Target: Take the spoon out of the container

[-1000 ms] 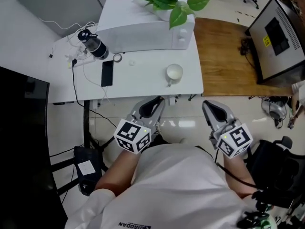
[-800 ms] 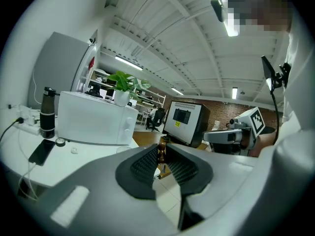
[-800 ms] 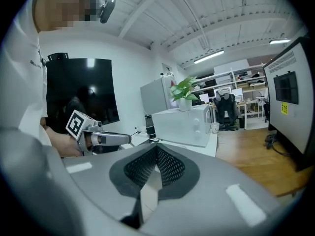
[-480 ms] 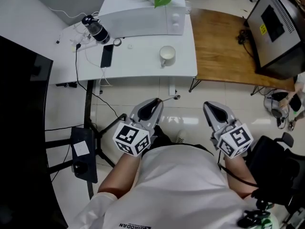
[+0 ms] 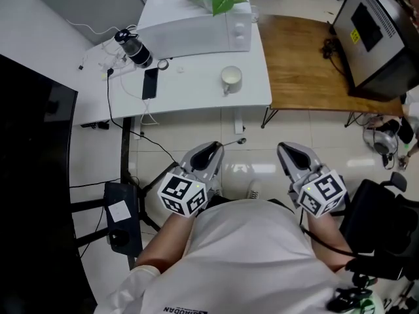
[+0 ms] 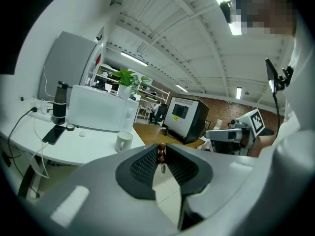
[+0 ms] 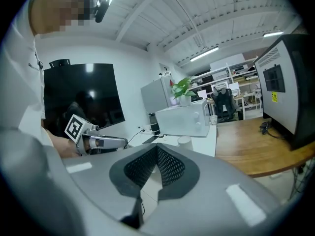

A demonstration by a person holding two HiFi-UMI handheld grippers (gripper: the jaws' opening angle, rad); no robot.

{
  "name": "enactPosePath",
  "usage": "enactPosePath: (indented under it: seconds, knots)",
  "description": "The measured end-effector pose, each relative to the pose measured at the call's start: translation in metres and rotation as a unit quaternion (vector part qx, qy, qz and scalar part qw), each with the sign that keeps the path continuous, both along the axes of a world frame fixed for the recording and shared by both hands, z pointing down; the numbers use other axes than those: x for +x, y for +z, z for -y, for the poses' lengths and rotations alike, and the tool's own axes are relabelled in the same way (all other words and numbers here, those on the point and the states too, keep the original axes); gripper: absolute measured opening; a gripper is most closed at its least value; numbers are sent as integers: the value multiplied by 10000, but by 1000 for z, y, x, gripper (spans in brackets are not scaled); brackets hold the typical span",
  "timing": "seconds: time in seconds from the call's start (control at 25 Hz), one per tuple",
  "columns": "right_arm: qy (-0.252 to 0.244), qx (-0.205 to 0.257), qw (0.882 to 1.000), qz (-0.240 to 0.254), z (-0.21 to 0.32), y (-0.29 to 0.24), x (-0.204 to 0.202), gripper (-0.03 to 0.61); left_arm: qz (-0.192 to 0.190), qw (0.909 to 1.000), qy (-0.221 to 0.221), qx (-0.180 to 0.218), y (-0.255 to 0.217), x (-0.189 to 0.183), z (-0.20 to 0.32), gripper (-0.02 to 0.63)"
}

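Head view: the mug (image 5: 231,79) on the white table (image 5: 190,93) sits farther from my grippers than a second ago, so I am backing away from it. The spoon (image 5: 238,140) is out of the mug and well apart from it. It sticks out from the tip of the left gripper (image 5: 215,148), over the floor. I think the job is nearly done. The right gripper (image 5: 289,150) hangs just as far from the mug. The spoon looks tiny here, and I can't see inside the mug.

Left gripper view: the jaws squeeze a thin brown bumpy handle. Its round end is hidden. The mug stands far ahead.

Right gripper view: the jaws are closed together with nothing in them. The spoon doesn't show here.
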State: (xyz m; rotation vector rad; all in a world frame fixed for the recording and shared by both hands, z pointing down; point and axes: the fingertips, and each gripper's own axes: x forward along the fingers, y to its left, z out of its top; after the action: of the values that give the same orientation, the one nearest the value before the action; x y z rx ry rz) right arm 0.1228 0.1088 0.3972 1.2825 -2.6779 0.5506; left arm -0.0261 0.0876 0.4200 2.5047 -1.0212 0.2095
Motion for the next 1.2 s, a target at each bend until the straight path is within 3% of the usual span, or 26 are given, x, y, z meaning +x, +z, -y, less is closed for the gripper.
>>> enactPosePath:
  seconds: [0.48, 1.2]
  knots:
    - [79, -403, 9988, -270, -2, 19, -51, 5, 19, 9993, 361, -10, -1, -35, 2, 55]
    - [28, -406, 9986, -347, -10, 17, -66, 5, 11, 9984, 558, 90, -8, -42, -4, 55]
